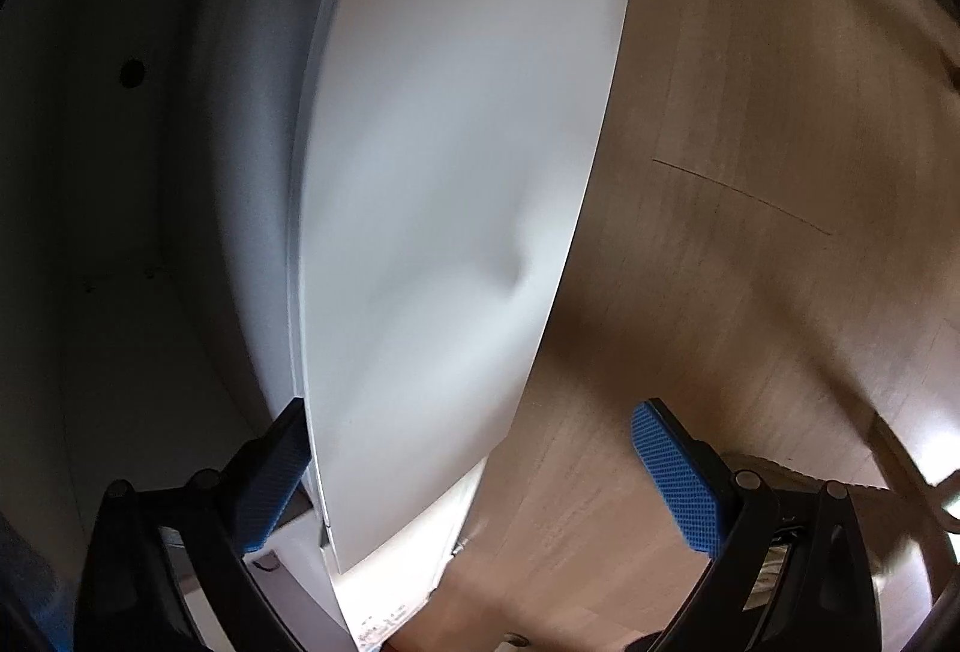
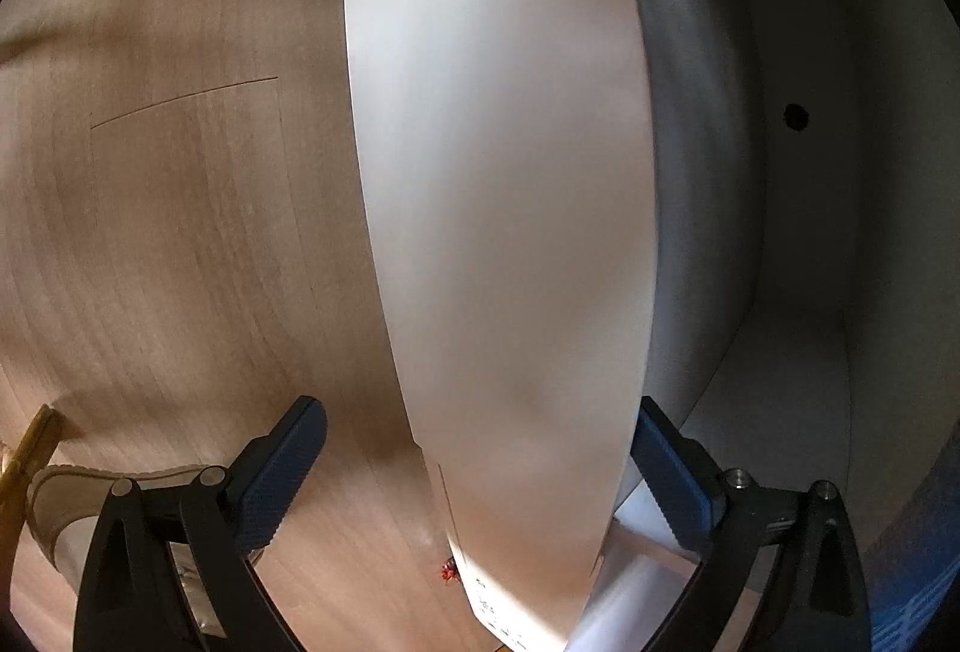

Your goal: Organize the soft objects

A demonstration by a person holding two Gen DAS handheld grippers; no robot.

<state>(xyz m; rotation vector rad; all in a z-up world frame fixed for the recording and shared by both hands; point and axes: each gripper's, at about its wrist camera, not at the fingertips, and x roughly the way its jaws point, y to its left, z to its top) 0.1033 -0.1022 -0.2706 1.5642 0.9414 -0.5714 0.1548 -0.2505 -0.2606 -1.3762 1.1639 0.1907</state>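
Your left gripper [image 1: 474, 478] and right gripper [image 2: 480, 472]: black frames, blue dimpled pads [image 1: 672, 478], round silver screws.

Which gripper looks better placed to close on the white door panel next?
Right, narrowly. The right gripper is open with the white door panel filling most of its gap, one finger beside its edge. The left gripper, also open, straddles only the panel's lower corner.

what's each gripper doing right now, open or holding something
Left gripper: open, holding nothing; white door panel stands between its fingers.
Right gripper: open, holding nothing.
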